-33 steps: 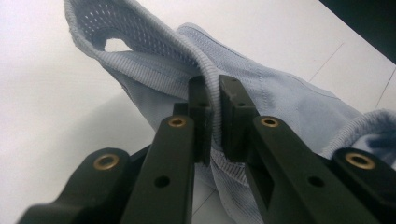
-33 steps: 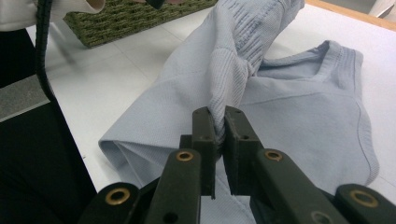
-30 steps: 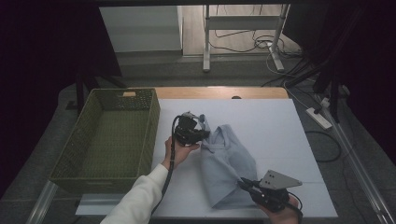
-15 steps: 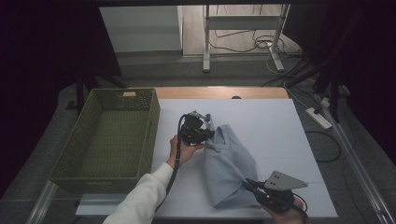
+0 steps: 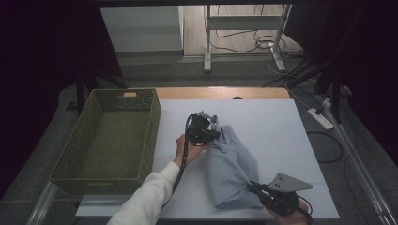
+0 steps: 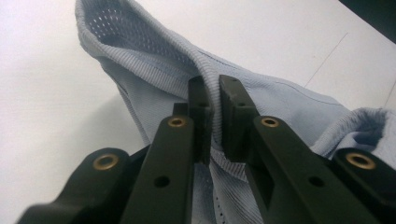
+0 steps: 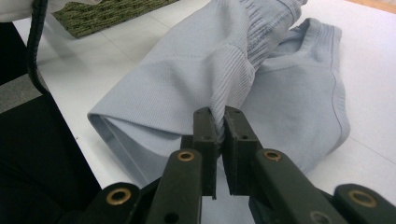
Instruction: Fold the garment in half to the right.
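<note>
High view: pale blue garment (image 5: 232, 171) held at both ends on the white surface (image 5: 281, 126).
Left hand-held gripper (image 5: 210, 134) is clamped on the far ribbed edge, right hand-held gripper (image 5: 253, 187) on the near edge; the cloth's long axis runs between them, and the green basket (image 5: 110, 136) lies nearer the left hand.

one light-blue garment (image 5: 232, 171) — one green basket (image 5: 112, 136) — two grippers (image 5: 202, 130) (image 5: 274, 199)
</note>
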Demonstrator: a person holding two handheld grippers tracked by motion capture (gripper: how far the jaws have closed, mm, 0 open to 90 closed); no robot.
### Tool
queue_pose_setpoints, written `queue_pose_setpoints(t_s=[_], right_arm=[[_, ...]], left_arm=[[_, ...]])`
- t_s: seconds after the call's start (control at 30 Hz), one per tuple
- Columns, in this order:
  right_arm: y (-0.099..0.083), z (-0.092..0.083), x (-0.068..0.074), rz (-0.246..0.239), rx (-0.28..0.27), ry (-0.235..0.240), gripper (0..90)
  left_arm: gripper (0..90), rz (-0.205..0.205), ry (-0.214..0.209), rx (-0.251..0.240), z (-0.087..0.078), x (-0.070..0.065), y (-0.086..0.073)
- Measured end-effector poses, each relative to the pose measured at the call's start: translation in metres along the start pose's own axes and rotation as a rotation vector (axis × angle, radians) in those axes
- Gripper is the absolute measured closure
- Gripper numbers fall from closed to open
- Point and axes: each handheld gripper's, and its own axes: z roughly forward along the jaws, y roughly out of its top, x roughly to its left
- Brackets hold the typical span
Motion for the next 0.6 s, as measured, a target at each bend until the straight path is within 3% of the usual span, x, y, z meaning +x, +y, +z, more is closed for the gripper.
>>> queue_pose_setpoints(t_s=[0.6], right_arm=[[-0.009, -0.009, -0.003, 0.043, 0.033, -0.040, 85.0]], left_arm=[[82.9, 0.020, -0.012, 0.045, 0.026, -0.011, 0.011]])
